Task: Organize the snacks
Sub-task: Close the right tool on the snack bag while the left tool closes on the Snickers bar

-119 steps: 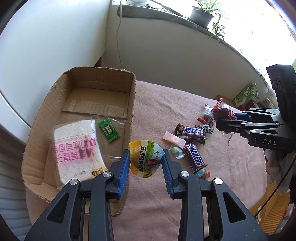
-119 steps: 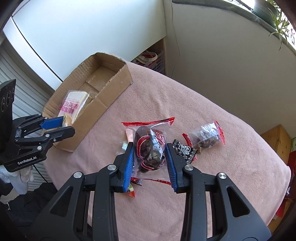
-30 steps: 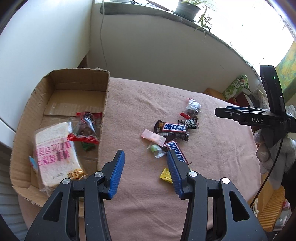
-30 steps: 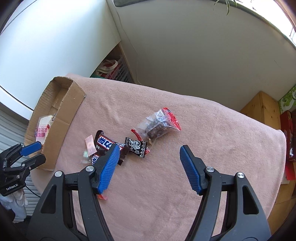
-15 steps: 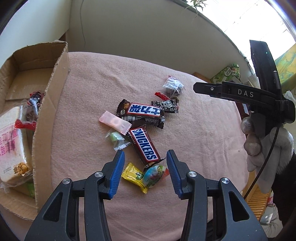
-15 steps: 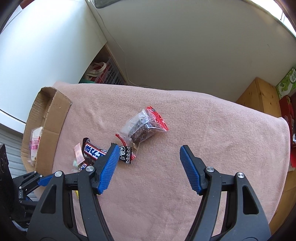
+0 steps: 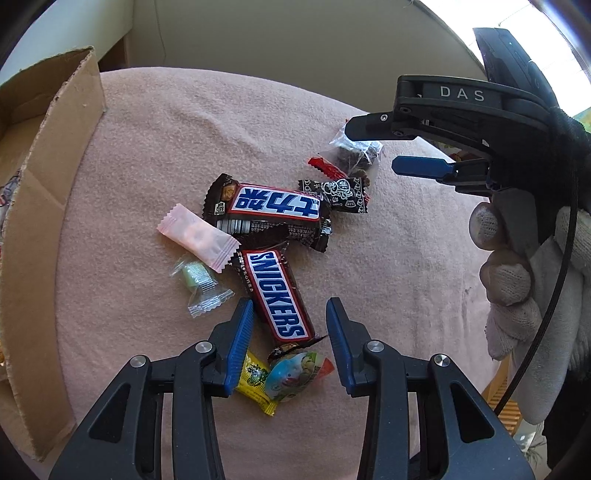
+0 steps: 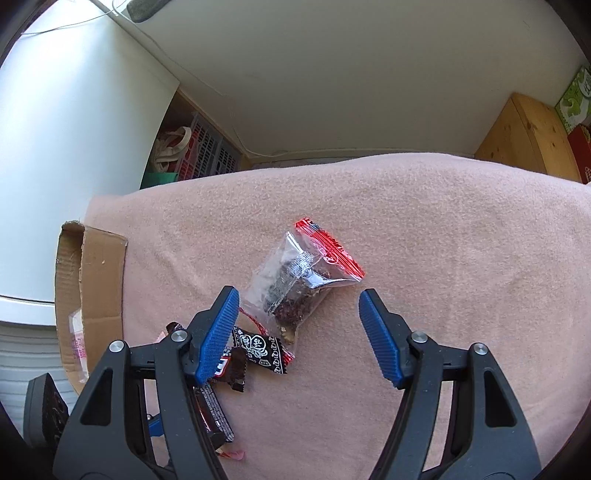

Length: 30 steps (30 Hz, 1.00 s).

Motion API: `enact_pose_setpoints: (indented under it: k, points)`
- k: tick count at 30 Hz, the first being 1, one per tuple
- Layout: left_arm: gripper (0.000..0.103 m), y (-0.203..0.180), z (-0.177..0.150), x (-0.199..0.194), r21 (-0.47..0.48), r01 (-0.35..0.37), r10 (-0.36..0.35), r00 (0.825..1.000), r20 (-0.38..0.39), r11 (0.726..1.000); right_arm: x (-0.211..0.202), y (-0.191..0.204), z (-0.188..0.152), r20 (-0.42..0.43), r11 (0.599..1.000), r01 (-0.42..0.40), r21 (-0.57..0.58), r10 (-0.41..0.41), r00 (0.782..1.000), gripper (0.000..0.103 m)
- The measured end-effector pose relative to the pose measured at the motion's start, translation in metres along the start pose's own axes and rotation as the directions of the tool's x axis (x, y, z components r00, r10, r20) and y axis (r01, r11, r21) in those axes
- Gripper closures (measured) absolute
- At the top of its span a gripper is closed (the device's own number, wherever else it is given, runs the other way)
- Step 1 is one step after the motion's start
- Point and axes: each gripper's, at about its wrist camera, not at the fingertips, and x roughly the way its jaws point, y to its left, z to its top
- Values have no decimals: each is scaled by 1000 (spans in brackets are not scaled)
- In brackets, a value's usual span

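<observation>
Snickers bar (image 7: 277,295) now lies between the spread left tool (image 7: 290,314); right tool (image 8: 297,295), also spread, has neared the clear packet (image 8: 295,280).

A pink fleece blanket (image 8: 424,229) covers the table and hangs over its far edge. Behind it rises a plain cream wall (image 8: 351,74), with a thin white cable (image 8: 295,150) running along its foot. To the left stands a white panel (image 8: 74,129), perhaps a door or cabinet side, and in the gap beside it sits a red plastic crate (image 8: 207,147) with pale cloth draped over it. A light wooden cabinet (image 8: 528,136) stands at the right, with a green carton (image 8: 574,98) on top. Bright daylight floods in from the upper right in the left wrist view, washing out the window (image 7: 517,18).
</observation>
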Motion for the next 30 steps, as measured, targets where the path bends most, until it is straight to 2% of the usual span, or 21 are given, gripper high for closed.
enact_pose_setpoints:
  k: [4,6,9,12,16,21,30]
  points:
    - [65,-4,2,11,6,-24,24,1000,-11,1000,13,-2,4,-27,999,16,50,-15,1000,33]
    - [65,-7,2,12,20,-35,35,999,-1,999,19,-1,6,-45,998,0,70,3,999,33]
    - [65,-20,6,25,38,-55,54,998,10,998,27,7,7,-51,998,23,56,-20,998,33]
    - [70,-23,7,28,43,-64,63,998,22,997,30,14,8,-51,998,46,32,-44,998,34]
    - [72,-26,6,31,61,-72,70,997,33,996,32,16,9,-48,997,73,11,-73,996,49]
    - [74,-29,2,31,73,-67,64,997,41,995,32,12,8,-44,997,74,-18,-75,996,59]
    - [75,-4,-8,17,61,-35,31,998,54,998,23,-7,-2,-35,999,39,-10,-40,999,63]
